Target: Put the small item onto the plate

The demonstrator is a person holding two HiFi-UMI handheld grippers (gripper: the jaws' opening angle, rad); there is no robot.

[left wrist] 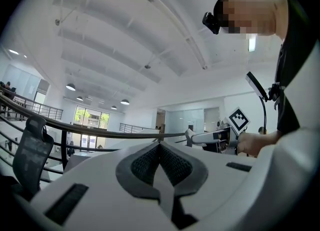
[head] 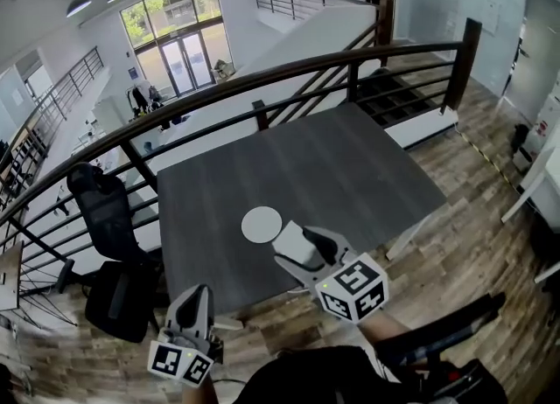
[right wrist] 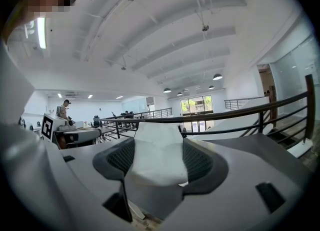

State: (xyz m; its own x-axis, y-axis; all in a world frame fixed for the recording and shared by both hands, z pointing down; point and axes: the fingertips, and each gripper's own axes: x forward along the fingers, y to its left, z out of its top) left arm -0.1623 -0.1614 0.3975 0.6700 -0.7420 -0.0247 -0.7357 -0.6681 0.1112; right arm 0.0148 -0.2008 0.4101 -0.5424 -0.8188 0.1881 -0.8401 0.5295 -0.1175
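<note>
A small white round plate (head: pixel 261 224) lies near the front edge of the dark grey table (head: pixel 350 162). Just right of it and slightly nearer to me, my right gripper (head: pixel 296 240) is shut on a small white crumpled item (head: pixel 295 247). In the right gripper view the white item (right wrist: pixel 157 157) fills the gap between the jaws of the right gripper (right wrist: pixel 156 142). My left gripper (head: pixel 196 299) hangs below the table's front left corner, jaws together. The left gripper view shows the left gripper (left wrist: pixel 160 151) shut on nothing, pointing up and away from the table.
A dark metal railing (head: pixel 262 79) runs behind the table, with a drop to the floor below. A black office chair (head: pixel 103 208) and a black bag (head: pixel 122 302) stand left of the table. Wooden floor (head: pixel 472 245) lies to the right.
</note>
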